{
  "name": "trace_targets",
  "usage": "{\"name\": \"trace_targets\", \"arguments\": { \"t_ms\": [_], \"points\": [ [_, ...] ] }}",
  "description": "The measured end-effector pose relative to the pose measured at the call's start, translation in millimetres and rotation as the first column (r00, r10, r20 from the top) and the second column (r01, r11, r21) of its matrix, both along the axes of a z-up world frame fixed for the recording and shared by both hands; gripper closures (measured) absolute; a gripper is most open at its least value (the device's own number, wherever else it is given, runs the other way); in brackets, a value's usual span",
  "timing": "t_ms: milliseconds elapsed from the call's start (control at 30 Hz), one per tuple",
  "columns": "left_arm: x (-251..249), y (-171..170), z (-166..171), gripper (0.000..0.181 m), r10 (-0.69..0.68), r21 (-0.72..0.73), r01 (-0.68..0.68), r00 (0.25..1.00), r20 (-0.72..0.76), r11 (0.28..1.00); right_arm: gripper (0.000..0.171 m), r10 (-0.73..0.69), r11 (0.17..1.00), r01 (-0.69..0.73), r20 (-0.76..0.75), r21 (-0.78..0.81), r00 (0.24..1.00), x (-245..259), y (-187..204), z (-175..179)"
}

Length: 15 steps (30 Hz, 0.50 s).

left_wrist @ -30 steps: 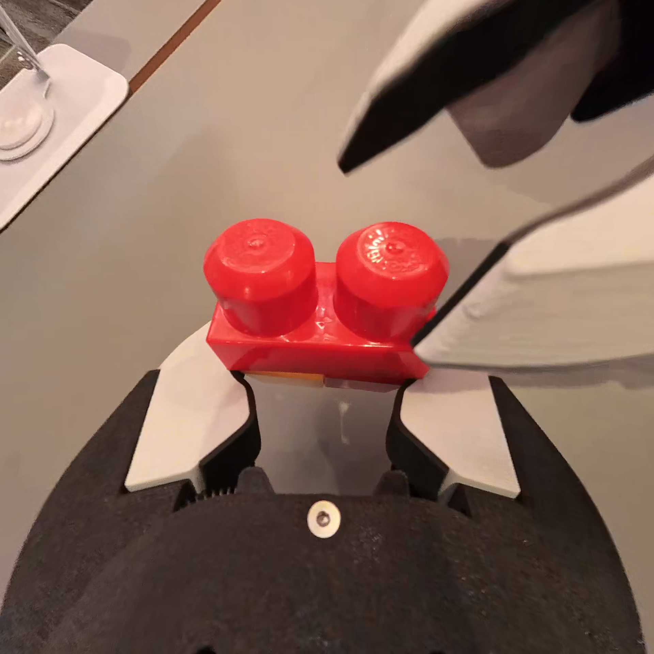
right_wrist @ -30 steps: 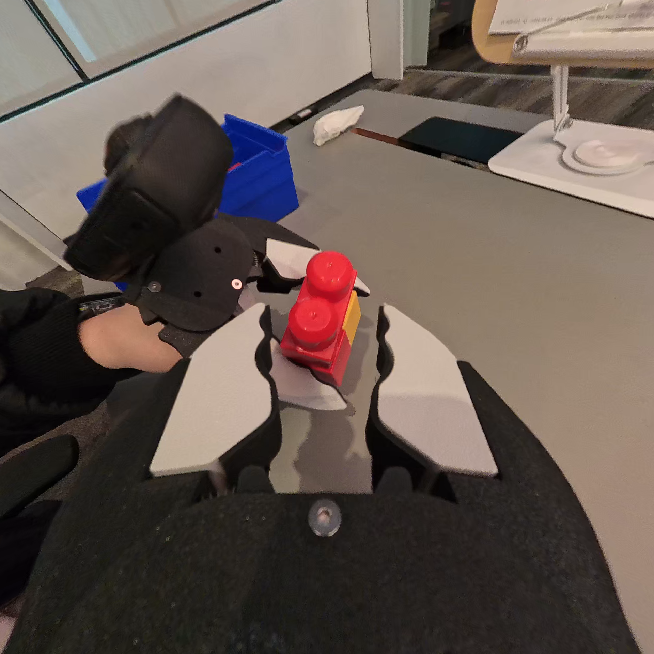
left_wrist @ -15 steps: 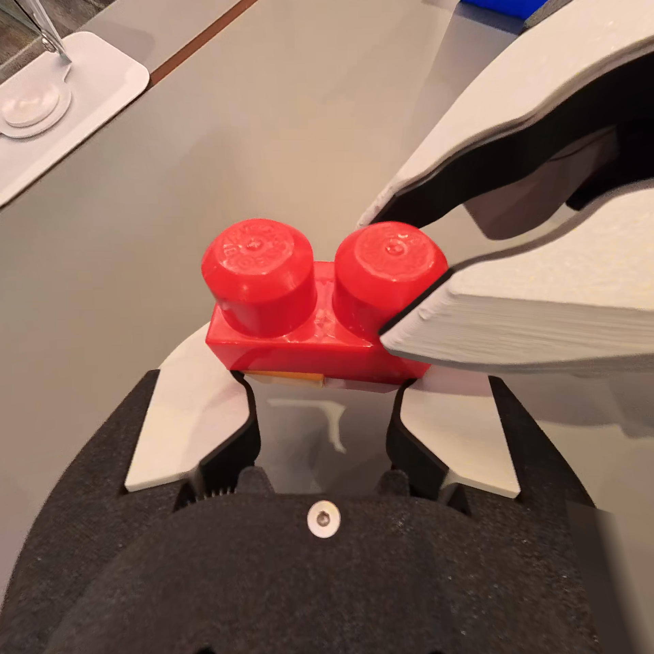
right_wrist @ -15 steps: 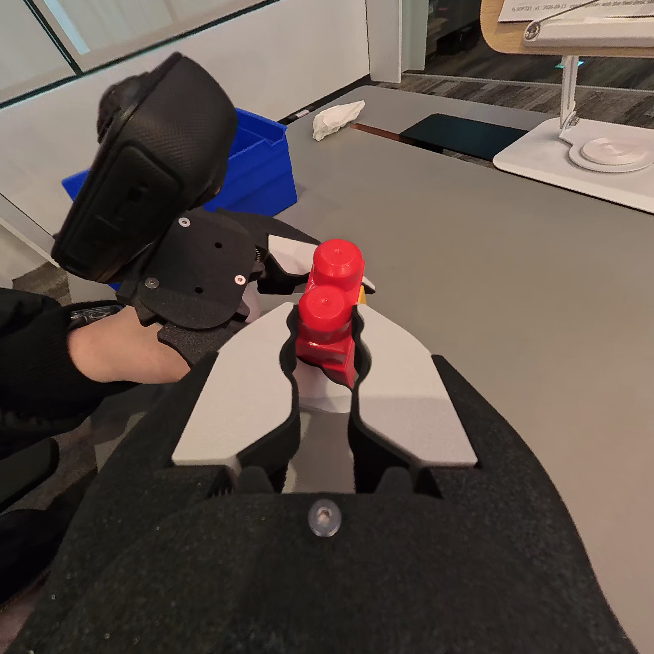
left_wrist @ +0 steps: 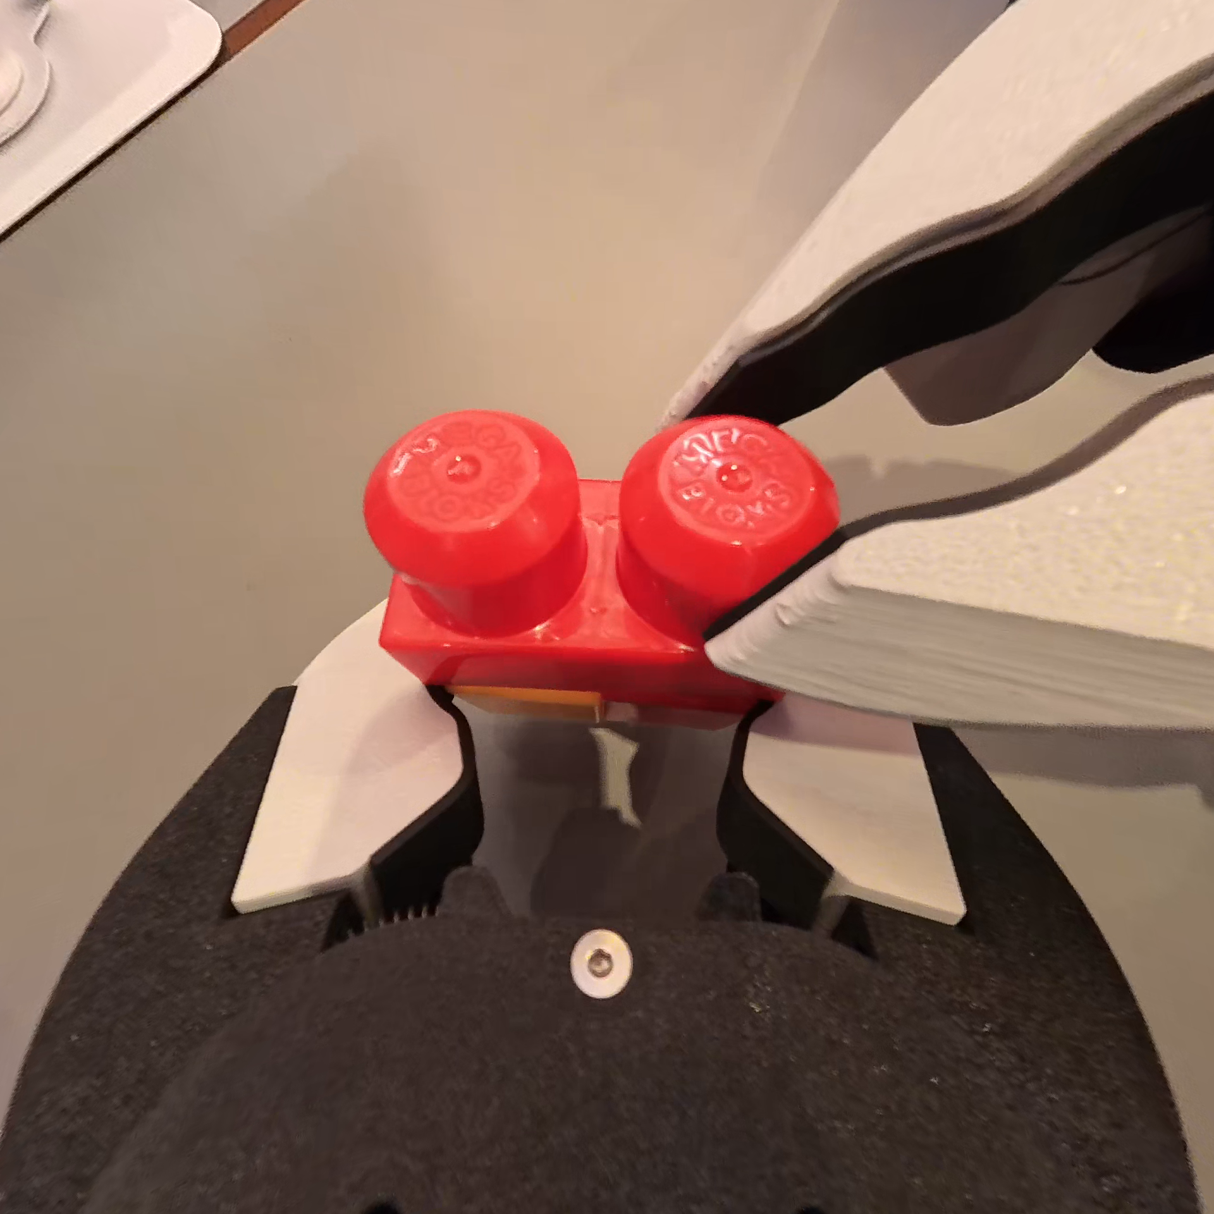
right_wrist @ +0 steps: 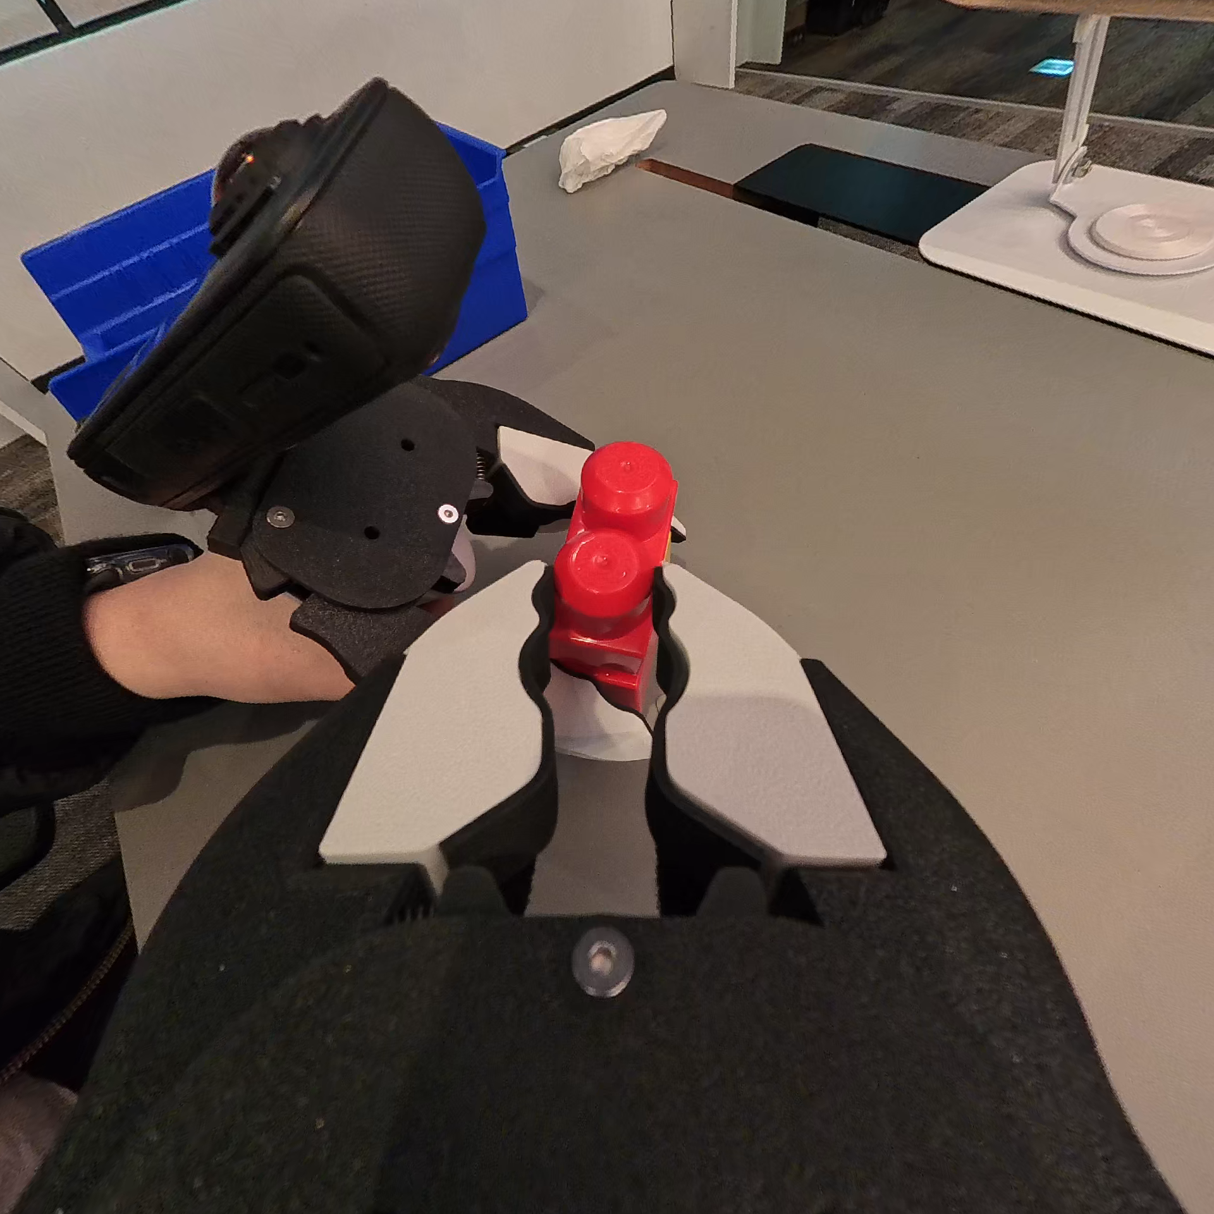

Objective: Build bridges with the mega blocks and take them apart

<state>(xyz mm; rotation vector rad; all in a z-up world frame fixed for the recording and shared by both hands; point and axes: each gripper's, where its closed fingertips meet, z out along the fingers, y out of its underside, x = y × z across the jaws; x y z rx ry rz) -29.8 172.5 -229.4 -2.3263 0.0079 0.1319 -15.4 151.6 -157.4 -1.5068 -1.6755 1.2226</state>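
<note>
A red two-stud block (left_wrist: pixel 591 591) tops a small stack, with a yellow block (left_wrist: pixel 525 696) showing just beneath it. My left gripper (left_wrist: pixel 591 690) is shut on the lower part of the stack, one finger at each end. It holds the stack just above the grey table (right_wrist: pixel 920 525). My right gripper (right_wrist: pixel 598 578) is shut on the red block (right_wrist: pixel 611 591), its fingers clamped around the near stud. In the left wrist view the right gripper (left_wrist: pixel 696 525) comes in from the right. In the right wrist view the left gripper (right_wrist: pixel 611 506) sits at the left, held by a hand.
A blue bin (right_wrist: pixel 493 263) stands at the table's far left, behind the left gripper. A crumpled white tissue (right_wrist: pixel 611 148) and a black pad (right_wrist: pixel 854 190) lie at the back. A white stand base (right_wrist: pixel 1051 263) sits at the back right and also shows in the left wrist view (left_wrist: pixel 98 131).
My right gripper was open a second ago. It has moved in over the stack and shut around the red block's near stud. The left gripper has kept its hold.
</note>
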Motion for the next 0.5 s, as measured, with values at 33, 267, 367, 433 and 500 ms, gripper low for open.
{"name": "trace_targets", "arguments": {
  "t_ms": [33, 267, 367, 433, 500],
  "points": [
    [0, 0, 0, 0.092, -0.001, -0.001, 0.001, 1.0, -0.001, 1.0, 0.144, -0.002, 1.0, 0.002, -0.002, 0.003, 1.0, 0, 0, 0],
    [3, 2, -3, 0.091, -0.005, -0.003, 0.005, 1.0, 0.008, 1.0, 0.144, -0.016, 1.0, 0.017, -0.007, 0.025, 1.0, 1, 1, -1],
    [3, 1, -6, 0.092, -0.01, -0.015, 0.011, 1.0, 0.013, 1.0, 0.144, -0.018, 1.0, 0.018, -0.017, 0.005, 1.0, 1, 2, -2],
    [4, 1, -9, 0.092, -0.016, -0.026, 0.016, 1.0, 0.024, 1.0, 0.144, -0.024, 1.0, 0.024, -0.028, -0.013, 0.999, 1, 3, -2],
    [3, 0, -11, 0.092, -0.013, -0.028, 0.014, 1.0, 0.028, 0.999, 0.144, -0.024, 0.999, 0.023, -0.033, -0.031, 0.999, 0, 4, -1]
  ]
}}
